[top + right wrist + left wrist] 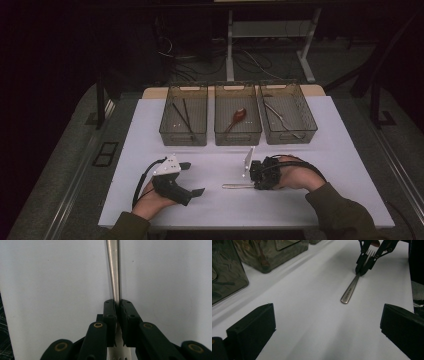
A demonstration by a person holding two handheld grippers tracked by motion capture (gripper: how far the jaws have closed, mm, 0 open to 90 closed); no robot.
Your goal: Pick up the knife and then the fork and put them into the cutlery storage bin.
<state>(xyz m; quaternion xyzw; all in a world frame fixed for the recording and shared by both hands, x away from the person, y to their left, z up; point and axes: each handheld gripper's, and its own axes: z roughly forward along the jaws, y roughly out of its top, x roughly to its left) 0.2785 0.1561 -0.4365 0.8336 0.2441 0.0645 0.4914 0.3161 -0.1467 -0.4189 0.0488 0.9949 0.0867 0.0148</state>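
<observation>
White counter point(320, 150) fills the middle of the high view, with dark floor and desk legs behind it. Three smoky plastic bins point(238, 120) stand in a row in the upper centre: the left one holds two dark sticks, likely chopsticks point(183, 117); the middle one holds a reddish spoon point(238, 117); the right one holds a metal utensil point(282, 121) too dim to name. One fork point(235, 186) lies on the counter in the lower centre. The high view hides its tines under the right gripper point(252, 181), but the left gripper view shows them at upper right, between that gripper's jaws. The right gripper view shows those jaws pinched shut on the fork's neck, its handle running to the top edge. The left gripper point(192, 178), at lower left, has jaws spread wide and holding nothing.
</observation>
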